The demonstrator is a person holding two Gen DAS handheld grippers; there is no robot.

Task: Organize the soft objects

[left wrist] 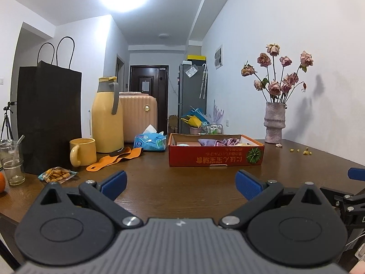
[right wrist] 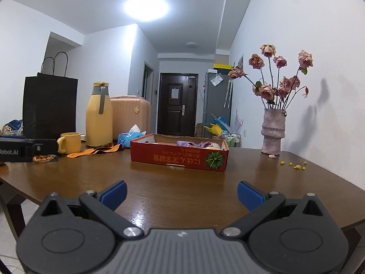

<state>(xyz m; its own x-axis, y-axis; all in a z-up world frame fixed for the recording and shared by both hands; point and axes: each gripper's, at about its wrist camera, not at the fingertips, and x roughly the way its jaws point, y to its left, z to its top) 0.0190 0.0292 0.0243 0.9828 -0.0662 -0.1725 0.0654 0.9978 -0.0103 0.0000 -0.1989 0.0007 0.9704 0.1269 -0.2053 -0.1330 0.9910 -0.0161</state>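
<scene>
Both grippers hover low over the near edge of the brown wooden desk (left wrist: 182,182), each with its blue-padded jaws spread wide and holding nothing: the left gripper (left wrist: 181,183) and the right gripper (right wrist: 181,195). Straight ahead at twelve o'clock on the desk sits a shallow red cardboard box (left wrist: 215,156) with a green pumpkin printed on its front, and the soft things, purple and pale cloths (left wrist: 216,142), lie inside it; in the right wrist view the same box (right wrist: 179,157) shows the cloths (right wrist: 198,145) bunched toward its right end. At about ten o'clock from the left gripper stand a yellow mug (left wrist: 83,151), a tall yellow jug (left wrist: 107,116) behind it, and a black paper bag (left wrist: 49,118) to their left. An orange strap (left wrist: 114,157) lies flat between the mug and the box, with a blue pack of tissues (left wrist: 150,141) just behind it. A small snack packet (left wrist: 57,174) lies in front of the bag. At two o'clock a pale vase (left wrist: 275,123) of dried roses stands near the wall.
</scene>
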